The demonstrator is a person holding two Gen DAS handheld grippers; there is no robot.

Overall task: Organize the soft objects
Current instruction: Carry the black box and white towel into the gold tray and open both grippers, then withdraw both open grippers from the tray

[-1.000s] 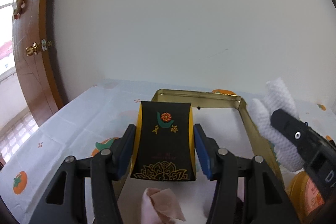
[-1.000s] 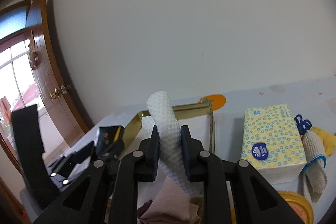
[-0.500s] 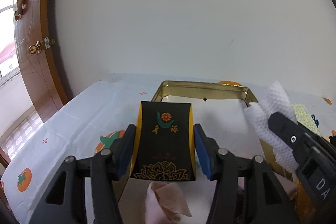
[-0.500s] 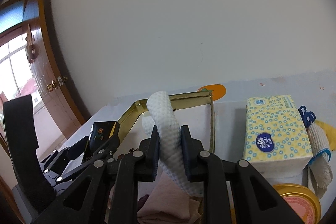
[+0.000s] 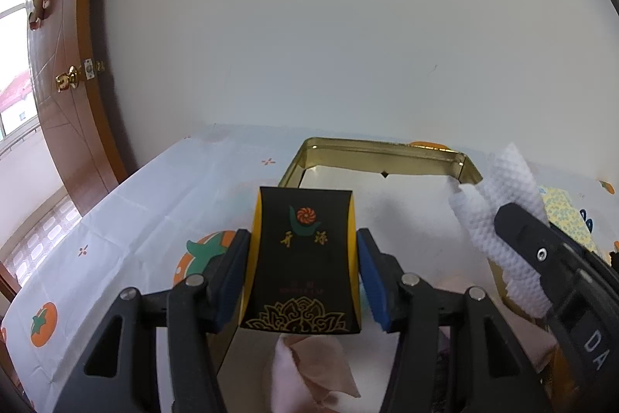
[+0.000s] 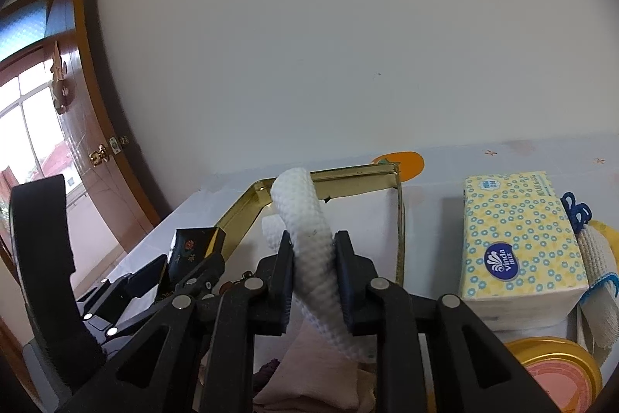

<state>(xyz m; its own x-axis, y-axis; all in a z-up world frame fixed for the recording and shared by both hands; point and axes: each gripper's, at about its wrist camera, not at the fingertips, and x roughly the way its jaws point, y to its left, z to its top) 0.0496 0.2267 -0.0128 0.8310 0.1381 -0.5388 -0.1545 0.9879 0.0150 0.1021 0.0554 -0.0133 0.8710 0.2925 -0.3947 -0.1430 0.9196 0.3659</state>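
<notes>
I am holding a black box clamped in my left tongs and a white cloth in my right tongs, above the gold tin near the table's far edge; next, I judge, lowering the cloth inside.

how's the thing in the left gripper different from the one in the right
The left gripper grips a black box, flat-sided with gold print; the right gripper grips a white towel, dimpled and unprinted. The box keeps straight edges; the towel bends in a limp roll. Both are clamped above the gold tin.
</notes>
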